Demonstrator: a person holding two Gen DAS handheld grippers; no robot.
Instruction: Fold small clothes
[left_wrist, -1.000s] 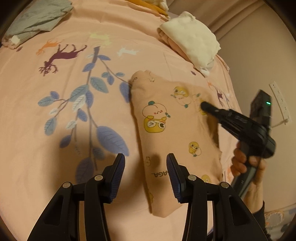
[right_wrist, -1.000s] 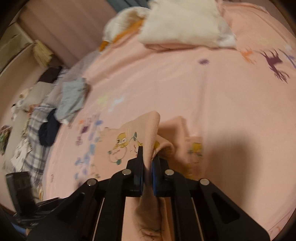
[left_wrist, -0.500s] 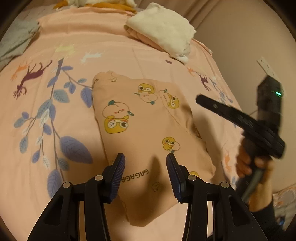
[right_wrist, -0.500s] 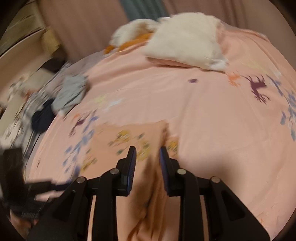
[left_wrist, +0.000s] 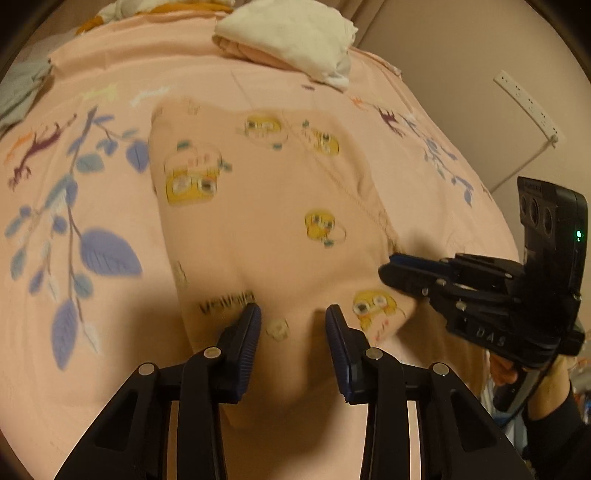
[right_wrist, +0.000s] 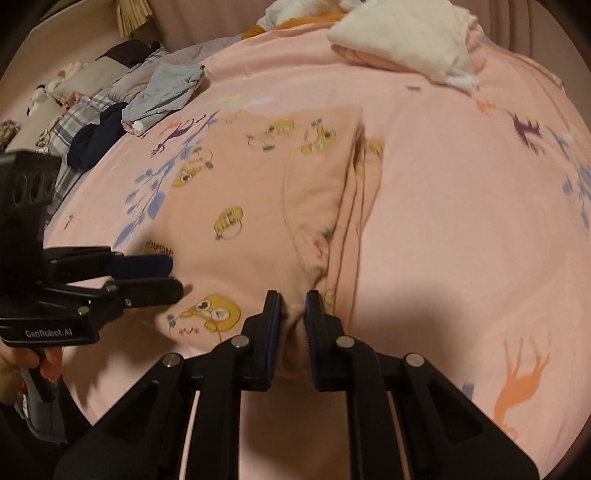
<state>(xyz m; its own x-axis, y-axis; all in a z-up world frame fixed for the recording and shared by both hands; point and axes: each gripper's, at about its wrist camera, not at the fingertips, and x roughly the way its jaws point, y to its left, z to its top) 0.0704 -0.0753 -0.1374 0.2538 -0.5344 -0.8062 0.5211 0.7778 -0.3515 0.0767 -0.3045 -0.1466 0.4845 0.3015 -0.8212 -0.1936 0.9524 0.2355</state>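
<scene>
Now a half-folded peach garment (left_wrist: 266, 221), printed with yellow cartoon figures, flat on the pink bedsheet (left_wrist: 92, 362), side already turned in along its right edge. Left gripper (left_wrist: 291, 325) low over the near hem, fingers spread wide, cloth between them but not pinched; probably set there to pin or take the hem for the fold upward. Right gripper (right_wrist: 293, 308) at the near right corner, fingers narrowed around a small ridge of fabric; nearly closed, though blur makes a firm pinch hard to confirm. Likely placed so both corners rise together and the hem stays square.

Around: a folded white and pink stack (left_wrist: 291, 40) at the far end, well apart from the garment, leaving room for the fold. Grey clothing (right_wrist: 166, 92), a dark item (right_wrist: 96, 136) and plaid fabric (right_wrist: 74, 118) heaped off to the left side, clear of the work. Power strip (left_wrist: 528, 103) on the wall. Nothing lying across the garment itself; only the two tools close to each other at the hem, some risk of crowding.
</scene>
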